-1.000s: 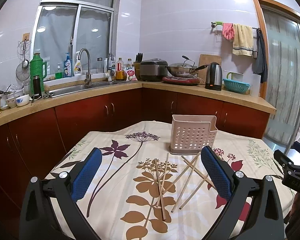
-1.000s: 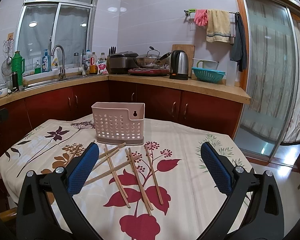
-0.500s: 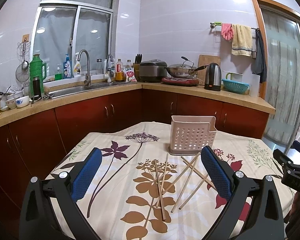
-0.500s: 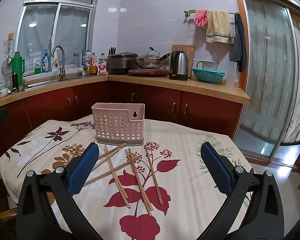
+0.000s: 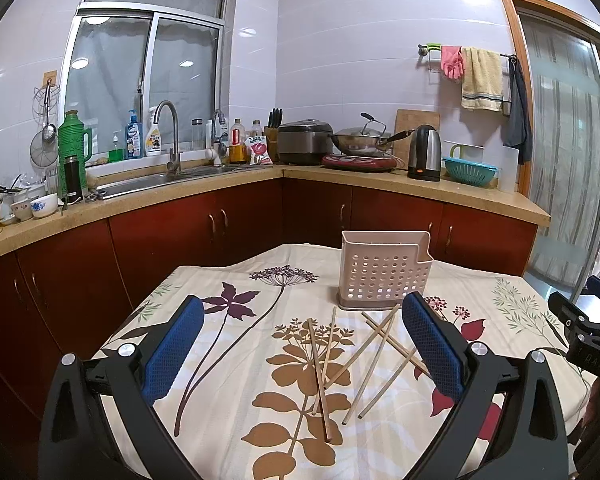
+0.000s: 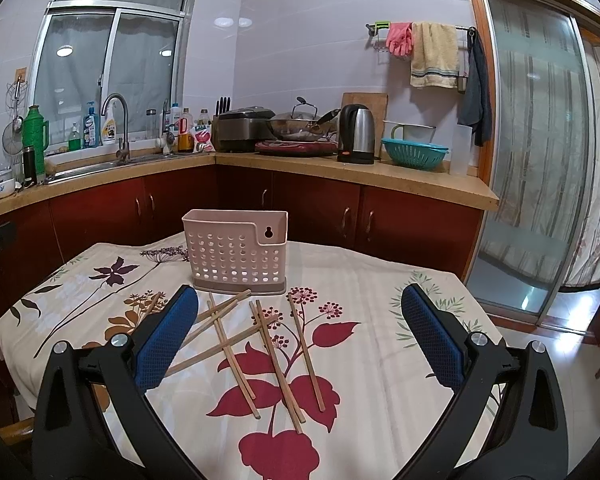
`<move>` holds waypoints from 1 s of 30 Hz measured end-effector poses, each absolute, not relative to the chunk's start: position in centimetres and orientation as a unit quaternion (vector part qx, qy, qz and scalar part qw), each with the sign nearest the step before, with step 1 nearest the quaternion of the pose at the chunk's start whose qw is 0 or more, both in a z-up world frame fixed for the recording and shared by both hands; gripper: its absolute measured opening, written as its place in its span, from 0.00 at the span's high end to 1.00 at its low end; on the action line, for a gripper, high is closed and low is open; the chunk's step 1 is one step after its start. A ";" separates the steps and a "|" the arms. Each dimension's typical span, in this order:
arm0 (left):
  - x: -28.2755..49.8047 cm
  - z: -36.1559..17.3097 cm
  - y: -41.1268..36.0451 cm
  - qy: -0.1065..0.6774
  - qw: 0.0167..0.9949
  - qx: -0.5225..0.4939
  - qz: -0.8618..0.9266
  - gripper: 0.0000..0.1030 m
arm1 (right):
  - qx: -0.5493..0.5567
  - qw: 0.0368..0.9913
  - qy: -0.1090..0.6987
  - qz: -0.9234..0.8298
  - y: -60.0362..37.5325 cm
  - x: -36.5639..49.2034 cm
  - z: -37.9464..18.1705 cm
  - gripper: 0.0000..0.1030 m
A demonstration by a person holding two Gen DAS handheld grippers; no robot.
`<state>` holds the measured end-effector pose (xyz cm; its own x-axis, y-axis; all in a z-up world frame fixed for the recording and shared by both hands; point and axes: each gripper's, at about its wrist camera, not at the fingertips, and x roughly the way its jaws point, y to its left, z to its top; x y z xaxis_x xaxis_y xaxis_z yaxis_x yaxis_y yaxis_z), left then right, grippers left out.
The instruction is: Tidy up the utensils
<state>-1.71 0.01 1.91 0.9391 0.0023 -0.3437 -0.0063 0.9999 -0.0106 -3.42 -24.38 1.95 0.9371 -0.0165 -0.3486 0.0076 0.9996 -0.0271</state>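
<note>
A pink perforated utensil holder (image 5: pixel 384 272) stands upright on a table with a flowered cloth (image 5: pixel 228 340); it also shows in the right wrist view (image 6: pixel 236 252). Several wooden chopsticks (image 5: pixel 340 356) lie scattered on the cloth in front of it, crossing each other, and show in the right wrist view (image 6: pixel 260 344). My left gripper (image 5: pixel 304 344) is open and empty, held above the chopsticks. My right gripper (image 6: pixel 300 336) is open and empty, also above the chopsticks. The right gripper shows at the right edge of the left wrist view (image 5: pixel 584 332).
An L-shaped counter (image 5: pixel 380 180) with red cabinets runs behind the table, with a sink (image 5: pixel 160 180), kettle (image 5: pixel 424 152), wok and rice cooker. A glass sliding door (image 6: pixel 540 160) is to the right. The table's right edge drops to the tiled floor (image 6: pixel 560 328).
Both grippers stay open and nearly still. The left wrist view has shifted very slightly; the chopsticks and holder have not moved.
</note>
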 end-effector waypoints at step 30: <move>1.5 -3.4 -0.1 0.243 0.970 0.007 -0.009 0.06 | -0.009 0.977 0.211 0.003 -24.6 -1.4 -1.6 0.04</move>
